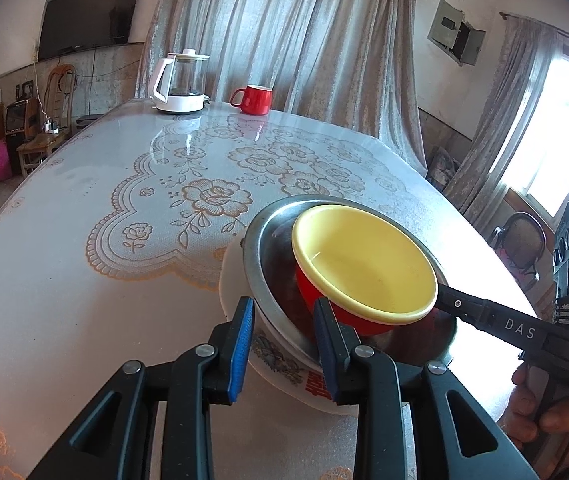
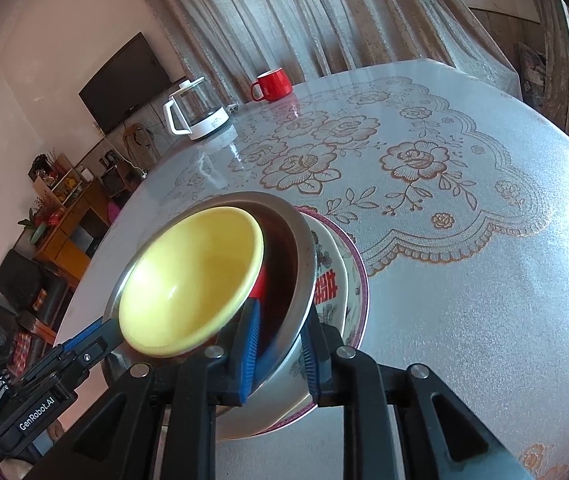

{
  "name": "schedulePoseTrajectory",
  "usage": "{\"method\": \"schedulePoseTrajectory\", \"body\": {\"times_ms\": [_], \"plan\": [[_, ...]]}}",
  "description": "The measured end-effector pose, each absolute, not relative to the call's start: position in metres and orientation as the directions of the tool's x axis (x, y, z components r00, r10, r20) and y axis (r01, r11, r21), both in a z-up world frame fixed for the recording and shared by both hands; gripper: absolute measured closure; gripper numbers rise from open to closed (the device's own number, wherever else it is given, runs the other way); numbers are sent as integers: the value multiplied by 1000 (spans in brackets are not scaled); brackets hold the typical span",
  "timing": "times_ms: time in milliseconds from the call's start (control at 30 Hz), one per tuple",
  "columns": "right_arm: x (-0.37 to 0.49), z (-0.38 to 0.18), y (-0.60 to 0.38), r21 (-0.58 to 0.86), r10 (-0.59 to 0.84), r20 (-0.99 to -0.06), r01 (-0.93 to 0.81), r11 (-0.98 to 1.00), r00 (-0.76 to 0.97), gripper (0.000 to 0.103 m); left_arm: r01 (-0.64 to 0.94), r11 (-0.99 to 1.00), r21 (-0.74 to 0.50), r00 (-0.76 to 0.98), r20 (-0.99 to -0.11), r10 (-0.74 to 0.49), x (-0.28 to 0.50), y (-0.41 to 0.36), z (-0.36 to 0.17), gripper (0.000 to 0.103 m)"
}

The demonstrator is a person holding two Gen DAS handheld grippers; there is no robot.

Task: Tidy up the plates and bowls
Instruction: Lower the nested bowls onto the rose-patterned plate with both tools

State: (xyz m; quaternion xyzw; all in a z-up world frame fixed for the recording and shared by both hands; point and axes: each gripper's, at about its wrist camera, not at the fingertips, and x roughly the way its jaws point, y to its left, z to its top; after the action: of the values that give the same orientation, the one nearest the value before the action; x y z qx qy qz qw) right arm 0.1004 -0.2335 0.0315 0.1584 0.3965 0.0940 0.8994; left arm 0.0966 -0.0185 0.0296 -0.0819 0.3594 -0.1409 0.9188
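Lace-clothed table: red bowl, yellow inside, nested in steel bowl on a flowered plate. Left gripper and right gripper each seemingly pinch the steel rim.

On the table stood one stack of three dishes: one red-and-yellow bowl, one steel bowl, one patterned plate. Farther back were one red mug and one kettle.

Both wrist views look down, close, from opposite sides at the stacked bowls.
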Motion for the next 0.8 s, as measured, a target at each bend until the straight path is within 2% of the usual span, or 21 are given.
{"method": "schedulePoseTrajectory", "body": {"times_ms": [800], "plan": [[76, 38, -228, 317, 253, -658, -44, 947, 710, 78, 153, 952, -264, 727, -623, -290, 80, 0, 34, 67]]}}
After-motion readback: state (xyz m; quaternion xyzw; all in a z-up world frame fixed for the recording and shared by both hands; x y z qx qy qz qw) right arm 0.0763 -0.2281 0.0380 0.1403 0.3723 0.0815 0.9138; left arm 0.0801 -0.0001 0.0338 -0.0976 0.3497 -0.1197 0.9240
